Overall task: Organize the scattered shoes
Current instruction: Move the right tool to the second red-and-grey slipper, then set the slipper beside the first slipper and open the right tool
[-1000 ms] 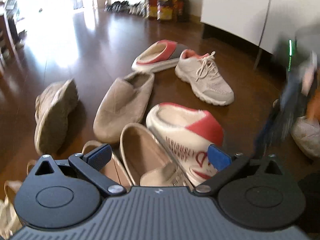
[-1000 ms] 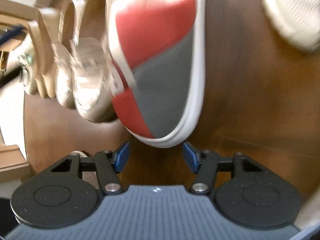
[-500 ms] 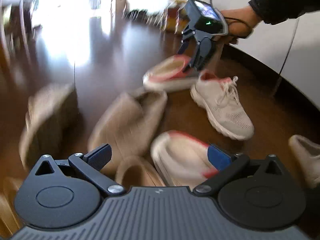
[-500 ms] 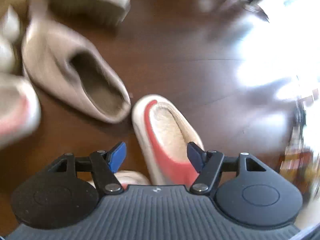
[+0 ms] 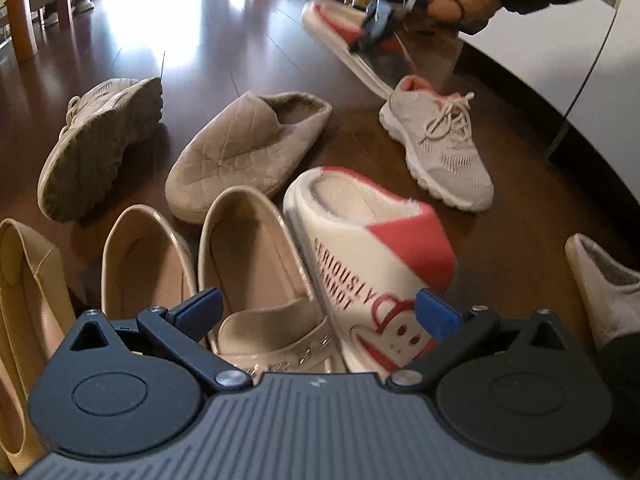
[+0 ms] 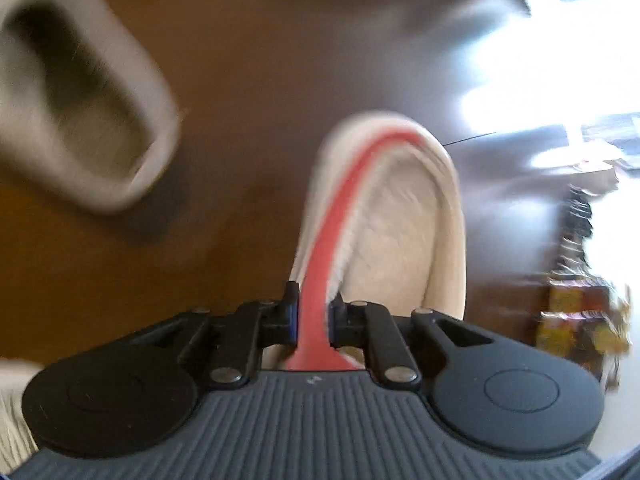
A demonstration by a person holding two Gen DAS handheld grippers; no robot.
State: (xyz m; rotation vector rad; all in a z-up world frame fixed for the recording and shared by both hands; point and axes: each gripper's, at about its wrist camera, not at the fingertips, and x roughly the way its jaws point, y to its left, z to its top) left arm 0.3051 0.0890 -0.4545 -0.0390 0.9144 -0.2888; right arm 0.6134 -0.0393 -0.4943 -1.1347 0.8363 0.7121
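Right hand-held gripper (image 6: 311, 316) is pinching red-and-white slipper's (image 6: 384, 216) red rim.
Left hand-held gripper (image 5: 318, 312) is hanging unclenched; bare floor (image 5: 208, 40) is lying beyond.

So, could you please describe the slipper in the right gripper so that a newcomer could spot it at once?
On the dark wooden floor, look past the white laced sneaker towards the white cabinet. The white and red slipper is the only shoe lifted off the floor, its red collar pinched by the right gripper.

Four slippers (image 5: 248, 152), two sneakers (image 5: 440, 140), three flats (image 5: 256, 272)
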